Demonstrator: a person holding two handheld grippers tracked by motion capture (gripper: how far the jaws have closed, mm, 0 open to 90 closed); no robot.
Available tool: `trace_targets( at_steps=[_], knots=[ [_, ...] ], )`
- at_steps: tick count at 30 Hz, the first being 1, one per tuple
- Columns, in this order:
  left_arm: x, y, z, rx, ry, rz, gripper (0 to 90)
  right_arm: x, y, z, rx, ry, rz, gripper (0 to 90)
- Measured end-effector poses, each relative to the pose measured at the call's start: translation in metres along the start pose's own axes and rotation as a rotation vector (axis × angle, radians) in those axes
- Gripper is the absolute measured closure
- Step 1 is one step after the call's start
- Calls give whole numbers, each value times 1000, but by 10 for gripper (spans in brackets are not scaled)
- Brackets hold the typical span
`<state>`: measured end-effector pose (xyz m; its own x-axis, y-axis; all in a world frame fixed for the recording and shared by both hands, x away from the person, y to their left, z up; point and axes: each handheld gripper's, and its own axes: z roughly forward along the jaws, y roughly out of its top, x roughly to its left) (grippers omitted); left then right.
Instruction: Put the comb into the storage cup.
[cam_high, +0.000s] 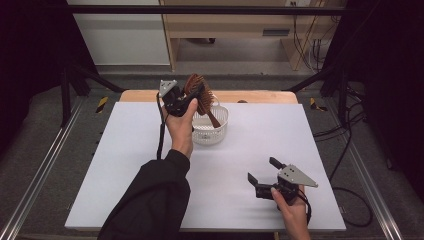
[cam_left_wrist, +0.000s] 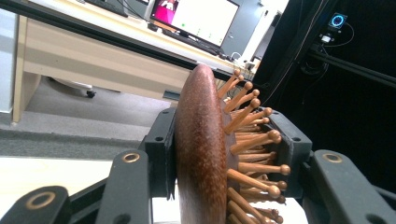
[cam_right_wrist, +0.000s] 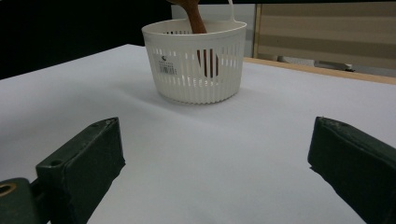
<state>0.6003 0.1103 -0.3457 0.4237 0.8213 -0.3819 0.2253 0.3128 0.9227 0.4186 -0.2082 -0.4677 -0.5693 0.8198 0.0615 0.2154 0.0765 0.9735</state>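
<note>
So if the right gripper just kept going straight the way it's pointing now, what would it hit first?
Probably the white basket. The right gripper stands open with bare white table ahead, and the basket sits roughly centred between its jaws farther on. The brush handle already dips into it. Depth is hard to judge.

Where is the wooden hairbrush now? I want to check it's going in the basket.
In the high view, the hairbrush is left of centre at the table's far edge, clamped in the left gripper, handle dipping into the white basket.
</note>
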Motion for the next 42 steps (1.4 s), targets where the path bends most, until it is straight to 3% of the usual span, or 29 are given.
trace_targets(
  at_steps=[19,42],
  knots=[
    [1,-20,1,12,15,-9,507,0,0,0,3,4,2,37],
    [3,-30,4,14,17,1,504,0,-1,1,2,11,3,36]
  ],
)
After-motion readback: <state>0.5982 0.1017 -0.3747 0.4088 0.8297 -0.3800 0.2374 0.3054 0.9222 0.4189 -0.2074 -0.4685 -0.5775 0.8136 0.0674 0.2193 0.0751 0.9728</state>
